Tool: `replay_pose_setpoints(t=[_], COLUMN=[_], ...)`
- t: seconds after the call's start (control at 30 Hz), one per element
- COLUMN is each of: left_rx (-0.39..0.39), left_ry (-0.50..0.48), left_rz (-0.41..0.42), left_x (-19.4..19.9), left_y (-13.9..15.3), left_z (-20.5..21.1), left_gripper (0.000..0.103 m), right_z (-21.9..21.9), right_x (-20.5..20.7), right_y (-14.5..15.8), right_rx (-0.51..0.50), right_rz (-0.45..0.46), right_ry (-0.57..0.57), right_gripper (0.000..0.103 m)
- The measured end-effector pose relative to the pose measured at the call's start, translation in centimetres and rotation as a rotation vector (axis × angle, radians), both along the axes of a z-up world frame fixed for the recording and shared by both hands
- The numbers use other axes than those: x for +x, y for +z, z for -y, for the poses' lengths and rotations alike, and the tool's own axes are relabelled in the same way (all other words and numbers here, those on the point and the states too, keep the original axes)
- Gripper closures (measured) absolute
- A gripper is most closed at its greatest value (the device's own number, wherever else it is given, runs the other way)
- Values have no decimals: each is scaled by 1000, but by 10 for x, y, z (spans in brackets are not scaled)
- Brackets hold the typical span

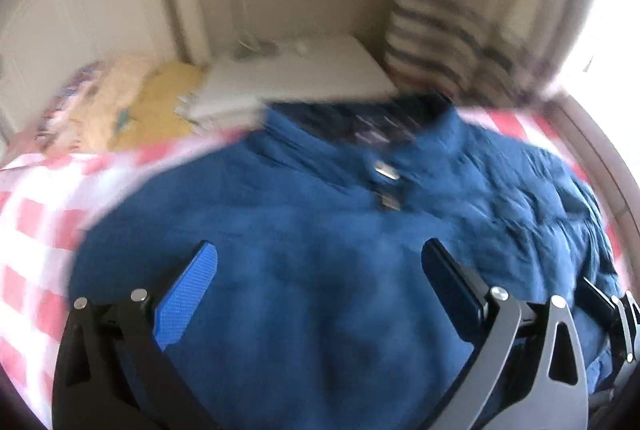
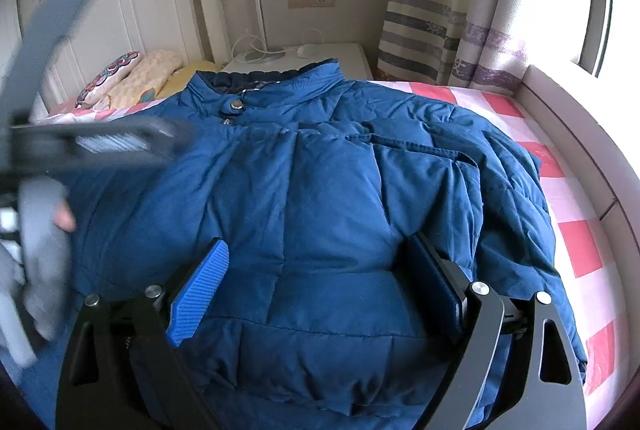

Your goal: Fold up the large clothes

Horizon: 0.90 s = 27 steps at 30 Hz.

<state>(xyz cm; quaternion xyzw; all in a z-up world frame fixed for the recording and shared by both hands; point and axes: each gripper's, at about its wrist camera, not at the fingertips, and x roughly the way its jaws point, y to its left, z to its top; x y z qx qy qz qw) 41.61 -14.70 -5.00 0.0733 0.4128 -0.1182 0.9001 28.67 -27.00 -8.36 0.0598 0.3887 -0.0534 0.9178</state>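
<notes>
The left gripper (image 1: 320,262) and the right gripper (image 2: 320,258) are both held with fingers spread wide and nothing clamped between them, the left one being seen blurred at the right view's left edge.

No writing, brand name or number can be read anywhere here. The metal snaps (image 2: 235,105) on the blue jacket (image 2: 320,190), ahead of the right gripper, are too small to show any marking. The curtain (image 2: 448,10), farther ahead and to the right, carries only drawn boats and anchors, no letters. The left wrist view is too blurred to read anything.
</notes>
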Motion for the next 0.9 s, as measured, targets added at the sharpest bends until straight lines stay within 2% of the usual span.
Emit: replay_pose_setpoints(t=[0.1,0.17,0.2,0.23,0.27,0.37,0.43,0.57,0.7,0.8,0.87,0.9], left_rx=[8,31,38,13,-7,29,46,39,51,55,55,55], left_ry=[100,148,155,133,105,103,110,118,122,124,124,124], left_rz=[-11,-42,-60,-64,-22,8,9,19,27,31,31,31], left_x=[12,19,22,21,15,12,13,10,9,6,6,6], left_y=[0,-14,-24,-31,-35,-37,-38,-38,-37,-36,-36,-36], left_z=[-47,-73,-83,-92,-97,-93,-92,-94,-91,-90,-90,-90], left_gripper=[2,2,2,2,2,2,2,2,2,2,2,2], right_z=[0,0,0,0,-1,-3,-4,-3,-13,-26,-32,-33], right_x=[0,0,0,0,0,2,3,9,22,46,71,86], right_y=[0,0,0,0,0,-1,-1,11,43,50,35,12], right_rx=[-1,0,-1,-4,-10,-26,-24,-2,23,9,-21,-16], right_rz=[0,0,0,-1,-2,-8,-23,-86,35,63,-3,-98], right_ry=[0,1,3,3,3,5,30,21,-5,30,46,60], right_gripper=[18,18,18,18,18,17,11,11,11,11,11,11])
